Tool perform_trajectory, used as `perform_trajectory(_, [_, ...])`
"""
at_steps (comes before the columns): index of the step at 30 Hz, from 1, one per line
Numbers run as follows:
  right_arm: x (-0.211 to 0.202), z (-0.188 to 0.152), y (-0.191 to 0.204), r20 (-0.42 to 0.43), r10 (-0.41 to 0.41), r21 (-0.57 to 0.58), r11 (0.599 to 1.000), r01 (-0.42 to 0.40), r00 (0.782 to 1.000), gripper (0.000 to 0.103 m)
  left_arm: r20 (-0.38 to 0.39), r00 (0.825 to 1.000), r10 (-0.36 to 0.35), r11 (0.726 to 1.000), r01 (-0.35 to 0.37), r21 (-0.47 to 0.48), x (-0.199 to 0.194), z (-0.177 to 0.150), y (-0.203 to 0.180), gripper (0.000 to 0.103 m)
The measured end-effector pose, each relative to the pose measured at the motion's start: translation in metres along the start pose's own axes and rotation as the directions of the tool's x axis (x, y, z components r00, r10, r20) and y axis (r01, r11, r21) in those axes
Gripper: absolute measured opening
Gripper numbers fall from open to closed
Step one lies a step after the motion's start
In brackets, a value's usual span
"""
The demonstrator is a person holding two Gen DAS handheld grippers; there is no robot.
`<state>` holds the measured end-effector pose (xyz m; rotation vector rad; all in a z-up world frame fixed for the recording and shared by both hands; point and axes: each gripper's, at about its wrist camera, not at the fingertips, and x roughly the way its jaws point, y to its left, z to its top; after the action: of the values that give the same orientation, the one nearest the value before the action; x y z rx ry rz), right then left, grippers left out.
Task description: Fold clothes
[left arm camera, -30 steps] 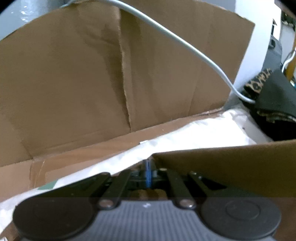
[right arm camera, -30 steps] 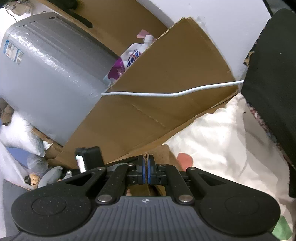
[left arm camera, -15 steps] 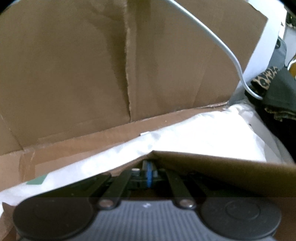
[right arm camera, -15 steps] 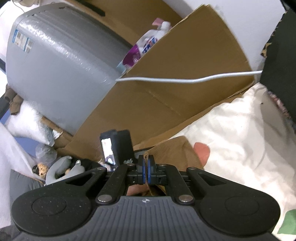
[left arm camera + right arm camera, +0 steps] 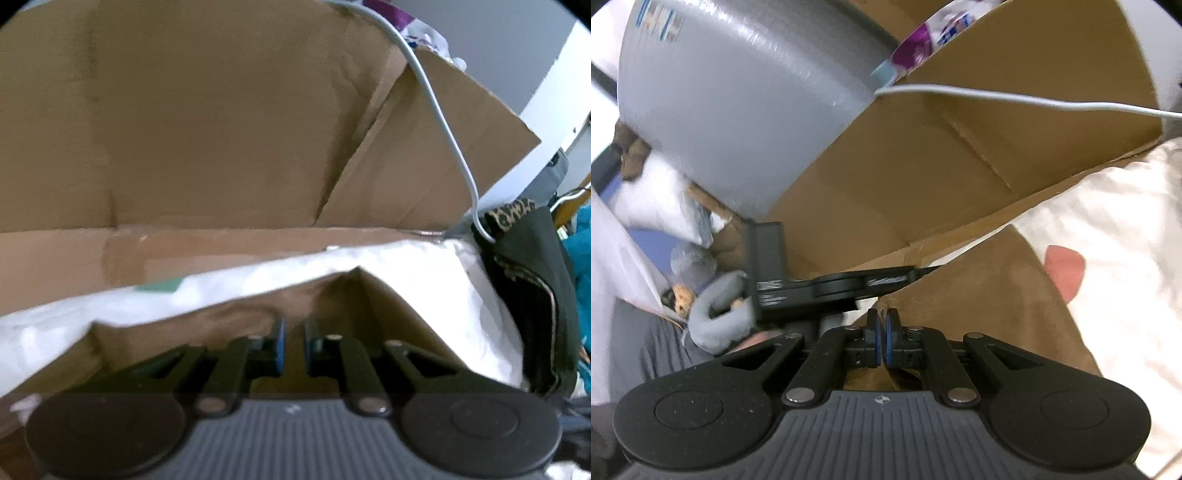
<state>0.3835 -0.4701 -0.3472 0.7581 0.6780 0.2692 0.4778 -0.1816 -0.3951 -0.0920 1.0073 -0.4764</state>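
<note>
To do this fold well I should lay the brown garment (image 5: 990, 295) down flat on the white bedsheet (image 5: 1108, 229), bring its edges square to each other, and let go on one side only once the cloth lies without a bulge; from what I see, the fold is partway done and the cloth wants smoothing before the next crease. My right gripper (image 5: 882, 341) has its blue pads pressed nearly together, pinching a puckered edge of the brown garment just at the near left corner of the cloth, which spreads away to the right over the sheet. My left gripper (image 5: 293, 341) stands narrowly open, a small gap between the pads, with the brown garment (image 5: 258, 314) lying under and around the fingers; whether the pads touch the fabric I cannot tell, since this view is blurred, but nothing is clamped between them. The garment makes a peaked ridge beyond the left fingers, so I judge it needs pressing down. Far behind stands a cardboard box flap (image 5: 221, 129) with a grey cable (image 5: 443, 125) hanging across it, and dark clothes (image 5: 532, 280) lie at the right
</note>
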Motion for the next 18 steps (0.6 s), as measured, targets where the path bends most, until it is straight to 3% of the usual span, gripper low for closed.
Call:
perform_trajectory(14, [0.061, -0.028, 0.020, -0.091, -0.066, -0.132, 0.990, 0.054, 0.994, 0.001, 0.052, 0.999, -0.010, 0.997, 0.014, -0.076, -0.042, -0.031, 0.027, 0.011])
perform_trajectory(18, [0.077, -0.035, 0.029, -0.098, -0.086, -0.214, 0.975, 0.063, 0.991, 0.009, 0.053, 0.998, 0.019, 0.993, -0.013, -0.115, -0.052, -0.037, 0.043, 0.017])
